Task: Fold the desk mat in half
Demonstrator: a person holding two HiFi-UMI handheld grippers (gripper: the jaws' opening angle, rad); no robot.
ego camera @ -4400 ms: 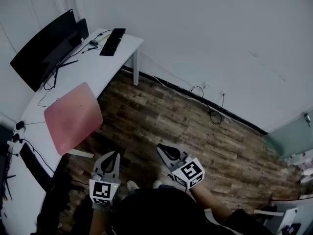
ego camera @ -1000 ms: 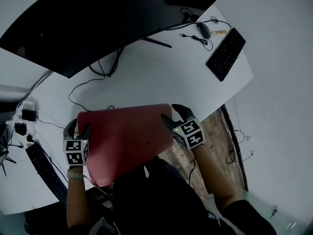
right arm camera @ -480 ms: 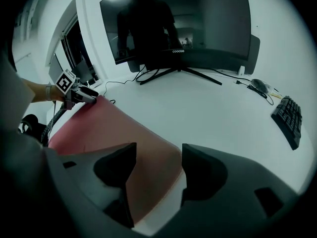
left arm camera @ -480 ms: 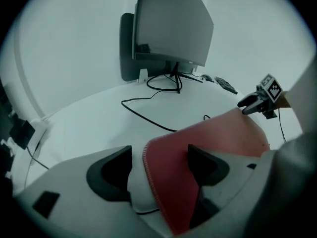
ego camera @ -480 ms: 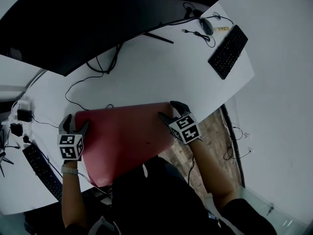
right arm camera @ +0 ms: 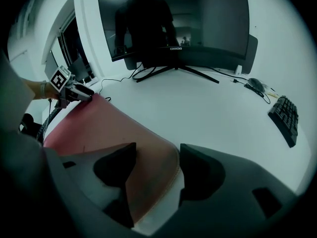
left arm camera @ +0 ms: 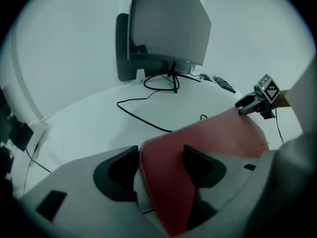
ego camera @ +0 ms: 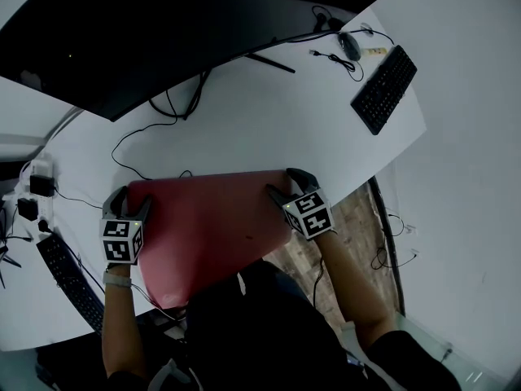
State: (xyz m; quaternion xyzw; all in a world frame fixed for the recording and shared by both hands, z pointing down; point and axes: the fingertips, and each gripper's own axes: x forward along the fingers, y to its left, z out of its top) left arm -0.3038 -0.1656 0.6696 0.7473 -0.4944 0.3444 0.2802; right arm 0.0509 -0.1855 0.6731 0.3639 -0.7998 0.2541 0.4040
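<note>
Two corners of the desk mat [ego camera: 207, 226] are bracketed, but neither is pinched. The red mat lies flat, a single layer, on the white desk [ego camera: 269, 112]. Its far edge faces the monitor [ego camera: 122, 31], and its near part is hidden under the person's body.

The left gripper [ego camera: 129, 202] sits at the far left corner. In the left gripper view its jaws stand wide apart with the mat's stitched corner [left arm camera: 163, 167] between them, and there is clear space beside the left jaw — nothing is clamped. The right gripper [ego camera: 285, 184] sits at the far right corner. In its own view the jaws are likewise spread, with the rounded corner [right arm camera: 153, 157] lying in the gap.

By my reading the fold has not begun: no edge is raised and no crease shows. What appears done is the lining-up, with each gripper at its own corner. What is left is to close on both corners, lift them together, carry the far edge over to the near one and lay it down evenly. A black cable [ego camera: 134, 149] and a keyboard [ego camera: 383, 88] lie well clear of the mat.
</note>
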